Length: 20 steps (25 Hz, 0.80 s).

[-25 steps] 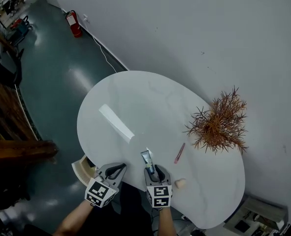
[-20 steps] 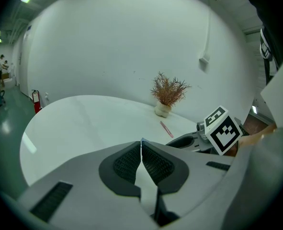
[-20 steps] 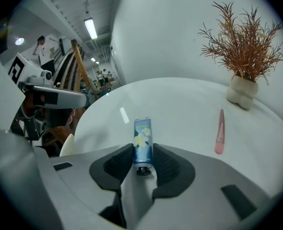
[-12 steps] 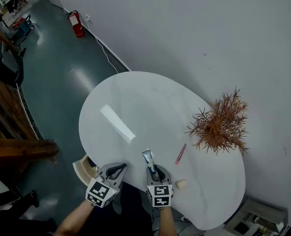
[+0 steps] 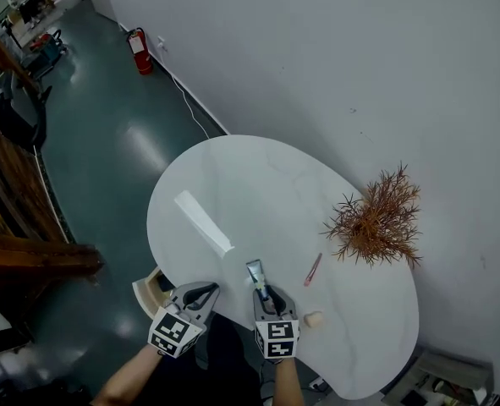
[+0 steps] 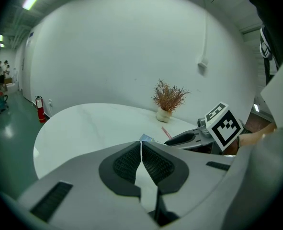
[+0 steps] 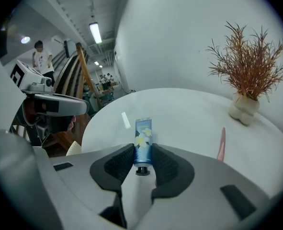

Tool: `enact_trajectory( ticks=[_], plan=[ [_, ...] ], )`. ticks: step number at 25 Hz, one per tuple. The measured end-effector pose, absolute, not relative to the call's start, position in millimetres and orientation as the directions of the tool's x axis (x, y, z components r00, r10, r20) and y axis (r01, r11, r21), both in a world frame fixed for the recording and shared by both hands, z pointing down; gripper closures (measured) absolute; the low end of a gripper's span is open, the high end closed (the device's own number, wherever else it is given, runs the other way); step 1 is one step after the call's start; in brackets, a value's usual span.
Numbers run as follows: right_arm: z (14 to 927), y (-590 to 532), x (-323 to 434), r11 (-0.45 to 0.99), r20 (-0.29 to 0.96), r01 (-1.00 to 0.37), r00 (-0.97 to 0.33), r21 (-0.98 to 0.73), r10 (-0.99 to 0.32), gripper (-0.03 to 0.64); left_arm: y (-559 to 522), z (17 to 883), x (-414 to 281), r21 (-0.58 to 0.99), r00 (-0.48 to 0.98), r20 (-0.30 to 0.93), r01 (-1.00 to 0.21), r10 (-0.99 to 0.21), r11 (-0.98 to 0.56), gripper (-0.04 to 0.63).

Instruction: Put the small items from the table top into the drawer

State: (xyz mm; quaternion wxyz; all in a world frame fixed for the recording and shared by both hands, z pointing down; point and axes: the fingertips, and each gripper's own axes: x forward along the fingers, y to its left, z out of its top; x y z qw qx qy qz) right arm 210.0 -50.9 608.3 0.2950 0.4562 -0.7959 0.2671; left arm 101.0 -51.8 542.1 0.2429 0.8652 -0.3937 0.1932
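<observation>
Right gripper view, right hand-held gripper [image 7: 143, 151] tilted down, just closed on tube [image 7: 143, 132], left hand-held gripper [image 6: 141, 146] pinched together

- The head view is dim and bluish; the white table [image 5: 258, 184] is its brightest part.
- A long streak of glare [image 5: 203, 221] lies near the table's left edge, and a softer sheen sits on the dark floor [image 5: 144, 146].
- Light comes from ceiling strip lamps [image 7: 95, 32], which show in both gripper views.
- Both gripper views are fisheye, with black corners and with the wall [image 6: 131, 47] and the table's edge bowed.
- The far hall at each one's left edge is small and soft.
</observation>
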Motion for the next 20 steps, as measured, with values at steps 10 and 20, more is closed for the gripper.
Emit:
enact_trajectory(
  ticks=[10,20],
  plan=[
    [559,-41,162,0.494,0.661,-0.861,-0.442,-0.122,-0.606,0.483,-34,506,57,0.23,0.596,0.489,-0.793,-0.637,-0.565,0.571],
    [522,-17,71,0.591,0.605,-0.799,-0.528,-0.115,-0.596,0.483,0,488,-26,0.199,0.533,0.473,-0.841,-0.702,-0.504,0.571]
  ],
)
